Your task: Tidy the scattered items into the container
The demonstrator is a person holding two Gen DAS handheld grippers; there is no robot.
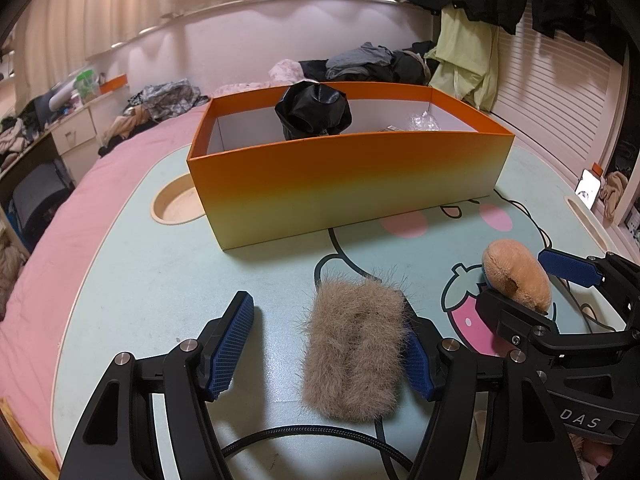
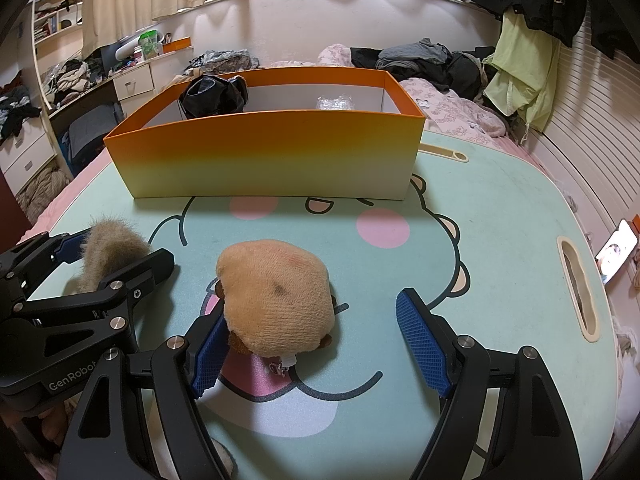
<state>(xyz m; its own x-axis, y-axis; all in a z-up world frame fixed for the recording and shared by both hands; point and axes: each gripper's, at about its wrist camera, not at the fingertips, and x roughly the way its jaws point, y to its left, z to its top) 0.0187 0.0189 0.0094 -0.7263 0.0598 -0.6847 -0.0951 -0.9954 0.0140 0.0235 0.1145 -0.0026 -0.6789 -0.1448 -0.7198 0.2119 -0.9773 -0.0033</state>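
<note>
In the left wrist view, the left gripper (image 1: 326, 344) stands with its jaws wide. A furry beige pouch (image 1: 354, 346) lies on the table between them, against the blue pad at 3 o'clock and well clear of the pad at 9 o'clock, so nothing is clamped.

At 3 o'clock from it, the right gripper (image 1: 524, 280) straddles a tan plush toy (image 1: 514, 274). In its own view the right gripper (image 2: 320, 340) also has its jaws wide: the plush toy (image 2: 276, 300) rests on the table and touches the pad at 9 o'clock, while the pad at 3 o'clock stands apart from it.

Both items lie on a mint-green lap table (image 1: 160, 280) printed with a cartoon face.

Farther off, at 12 o'clock, an orange box (image 1: 344, 184) fading to yellow sits on the table. Inside it are a crumpled black bag (image 1: 314, 110) and a bit of clear plastic wrap (image 1: 424, 122).

Beyond the table are a pink bedsheet (image 1: 60, 240) and a heap of clothes (image 1: 372, 62).
</note>
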